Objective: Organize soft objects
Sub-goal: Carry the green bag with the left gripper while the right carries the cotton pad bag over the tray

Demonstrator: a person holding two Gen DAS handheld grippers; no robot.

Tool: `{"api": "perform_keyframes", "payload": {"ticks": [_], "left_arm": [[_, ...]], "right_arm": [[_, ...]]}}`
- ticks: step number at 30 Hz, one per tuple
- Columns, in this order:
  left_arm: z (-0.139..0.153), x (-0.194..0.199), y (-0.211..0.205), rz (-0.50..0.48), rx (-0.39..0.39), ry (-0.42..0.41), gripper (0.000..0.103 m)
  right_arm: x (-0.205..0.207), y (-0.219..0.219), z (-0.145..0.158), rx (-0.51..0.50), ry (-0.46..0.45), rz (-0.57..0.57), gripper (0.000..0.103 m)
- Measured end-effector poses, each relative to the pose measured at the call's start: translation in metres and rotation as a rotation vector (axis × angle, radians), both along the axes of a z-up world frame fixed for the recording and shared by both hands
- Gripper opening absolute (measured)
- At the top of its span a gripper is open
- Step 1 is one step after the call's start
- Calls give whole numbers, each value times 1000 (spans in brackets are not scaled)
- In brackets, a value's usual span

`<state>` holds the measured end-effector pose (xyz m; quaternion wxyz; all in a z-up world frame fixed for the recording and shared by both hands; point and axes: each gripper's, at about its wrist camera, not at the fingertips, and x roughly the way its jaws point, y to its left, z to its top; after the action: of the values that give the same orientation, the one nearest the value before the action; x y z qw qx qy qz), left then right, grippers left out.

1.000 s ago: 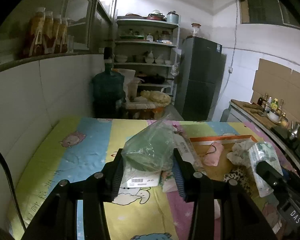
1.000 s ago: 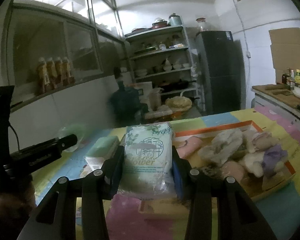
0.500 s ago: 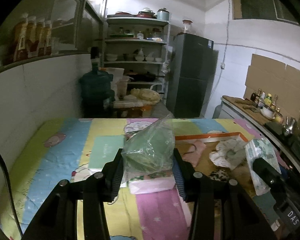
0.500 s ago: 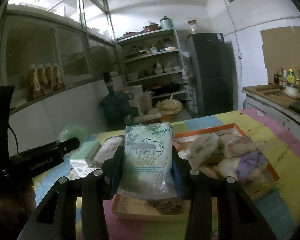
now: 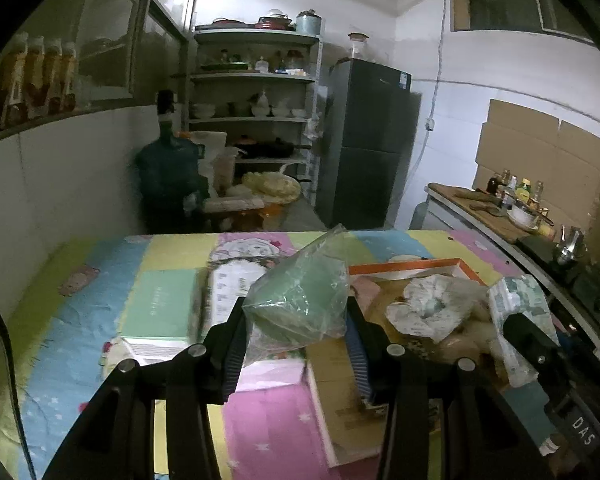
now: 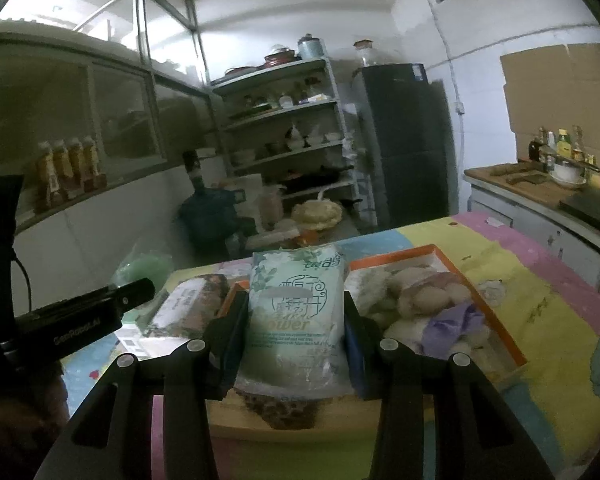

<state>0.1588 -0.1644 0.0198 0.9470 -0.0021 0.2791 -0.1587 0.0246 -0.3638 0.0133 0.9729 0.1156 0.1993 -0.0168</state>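
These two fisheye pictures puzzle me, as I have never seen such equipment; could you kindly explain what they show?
No robot here: a person carries a hand-held gripper in each hand, each with a camera looking along its two black fingers. The left camera shows the left hand-held gripper clamped on a clear bag of green stuff. The right camera shows the right hand-held gripper clamped on a white printed packet. Each tool also appears at the edge of the other's view. Below lies a colourful cartoon cloth bearing an orange-rimmed tray full of soft cloth items, plus a mint green box.
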Motion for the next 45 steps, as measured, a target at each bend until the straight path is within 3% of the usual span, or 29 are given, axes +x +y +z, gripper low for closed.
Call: {"api": "perform_keyframes", "payload": {"ticks": [24, 45], "left_arm": [[-45, 36, -75, -124, -1, 138, 45], [-72, 56, -99, -146, 21, 242, 45]], "right_arm": [[37, -34, -24, 4, 83, -26, 44], [74, -44, -39, 4, 158, 19, 44]]}}
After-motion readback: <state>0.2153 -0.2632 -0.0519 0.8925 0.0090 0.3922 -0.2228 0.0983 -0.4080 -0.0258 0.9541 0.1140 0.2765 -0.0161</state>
